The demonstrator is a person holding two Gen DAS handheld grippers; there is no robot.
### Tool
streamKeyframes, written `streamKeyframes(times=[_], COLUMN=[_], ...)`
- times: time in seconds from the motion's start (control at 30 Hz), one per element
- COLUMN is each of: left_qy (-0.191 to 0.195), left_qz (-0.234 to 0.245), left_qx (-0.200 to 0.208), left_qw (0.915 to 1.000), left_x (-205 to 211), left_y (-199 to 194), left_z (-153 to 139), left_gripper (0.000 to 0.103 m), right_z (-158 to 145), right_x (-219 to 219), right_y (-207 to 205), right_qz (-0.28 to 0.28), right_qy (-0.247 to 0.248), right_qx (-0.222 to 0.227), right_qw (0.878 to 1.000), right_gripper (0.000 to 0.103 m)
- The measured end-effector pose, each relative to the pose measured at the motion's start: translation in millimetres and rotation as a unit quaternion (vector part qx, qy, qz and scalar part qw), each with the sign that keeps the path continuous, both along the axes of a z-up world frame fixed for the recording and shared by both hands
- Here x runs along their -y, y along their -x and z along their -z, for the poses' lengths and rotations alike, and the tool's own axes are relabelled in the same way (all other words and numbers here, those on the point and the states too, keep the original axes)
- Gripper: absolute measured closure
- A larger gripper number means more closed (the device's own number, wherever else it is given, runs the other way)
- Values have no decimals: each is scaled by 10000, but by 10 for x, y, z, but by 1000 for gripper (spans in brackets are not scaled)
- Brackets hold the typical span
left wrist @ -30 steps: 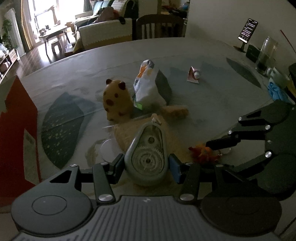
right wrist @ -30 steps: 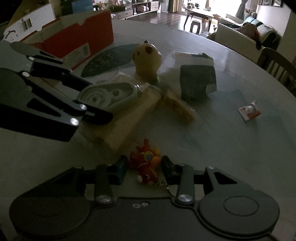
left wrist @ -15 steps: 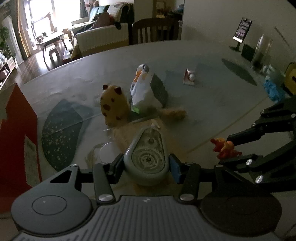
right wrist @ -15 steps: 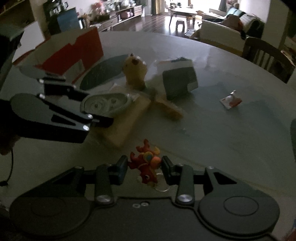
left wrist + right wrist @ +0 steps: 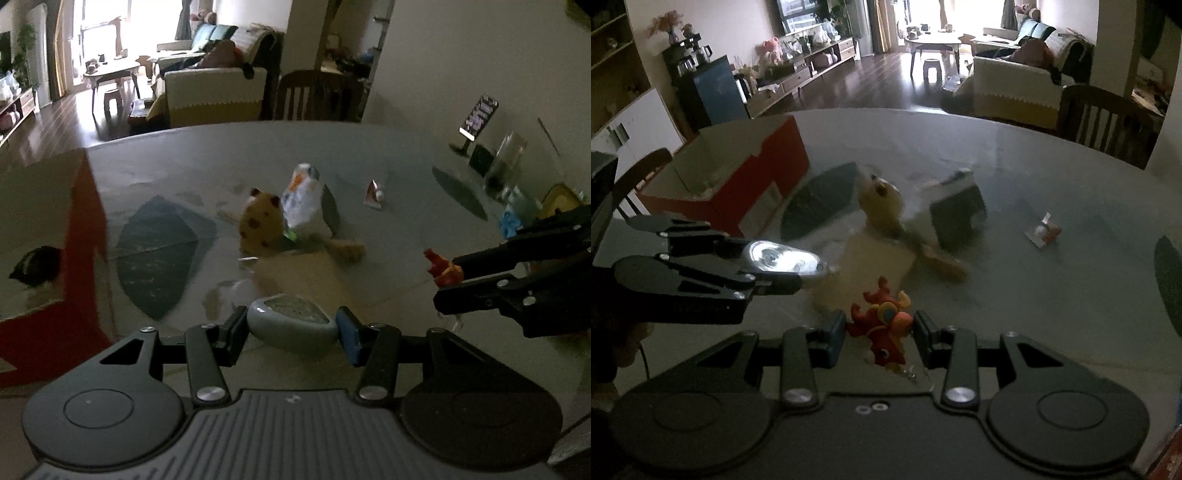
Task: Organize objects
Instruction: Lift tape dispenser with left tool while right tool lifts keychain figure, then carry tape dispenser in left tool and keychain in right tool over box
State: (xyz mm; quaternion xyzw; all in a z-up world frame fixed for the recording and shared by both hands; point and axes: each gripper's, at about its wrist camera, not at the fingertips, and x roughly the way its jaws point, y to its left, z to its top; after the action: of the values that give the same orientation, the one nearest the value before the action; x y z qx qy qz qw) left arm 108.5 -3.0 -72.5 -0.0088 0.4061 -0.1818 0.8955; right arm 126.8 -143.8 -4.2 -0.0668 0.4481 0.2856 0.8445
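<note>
Correction-tape dispenser: grey teardrop-shaped plastic correction-tape dispenser (image 5: 293,324), clamped between the fingers of the left tongs (image 5: 291,330), low centre of the left wrist view; in the right wrist view it shows at mid left (image 5: 783,261), held above the counter.
Left tongs: closed on the dispenser's two sides, one black pad and one blue pad (image 5: 349,339) pressing it.
Red toy: small red and orange dragon-like figure (image 5: 882,326), gripped between the fingers of the right tongs (image 5: 881,332), lower centre of the right wrist view; at the right edge of the left wrist view it pokes out of the black fingers (image 5: 441,267).
Right tongs: clamped on the red figure, lifted clear of the counter.
Counter: large round pale grey counter (image 5: 1052,177) with dark leaf-shaped patches.
Flat tan piece: pale tan flat piece, cardboard-like (image 5: 871,260), lying on the counter just beyond both tongs.
Plush: yellow plush animal with brown spots (image 5: 258,223), upright at the centre, just beside a white, orange and grey snack bag (image 5: 303,199).
Small sachet: red and white packet (image 5: 1043,232), alone at mid right, well apart from the pile.
Box: open red cardboard box (image 5: 746,177) at the upper left of the right wrist view, near the counter's edge.
Far side: phone on a stand (image 5: 476,122) and a glass jar (image 5: 504,162) at the upper right of the left wrist view.
</note>
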Motion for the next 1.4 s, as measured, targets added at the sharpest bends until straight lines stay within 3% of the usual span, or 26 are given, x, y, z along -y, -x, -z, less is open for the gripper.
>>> streamKeyframes(times=[0.63, 1.1, 1.4], left_qy=[408, 159, -157], left_qz=[-235, -686, -958], left_qx=[528, 912, 839], left_qw=[9975, 9933, 9917], left_x=[-1272, -2295, -2777], left_y=[144, -32, -322], left_z=[-539, -745, -594], left_gripper=[53, 53, 53], right_z=[-490, -629, -480], right_x=[-1380, -2544, -3147], right_y=[68, -156, -334], right_qz=[-504, -984, -1246], right_qy=[93, 155, 401], right_qx=[401, 661, 725], right_qw=[9979, 9928, 9887], right_gripper=[64, 64, 64])
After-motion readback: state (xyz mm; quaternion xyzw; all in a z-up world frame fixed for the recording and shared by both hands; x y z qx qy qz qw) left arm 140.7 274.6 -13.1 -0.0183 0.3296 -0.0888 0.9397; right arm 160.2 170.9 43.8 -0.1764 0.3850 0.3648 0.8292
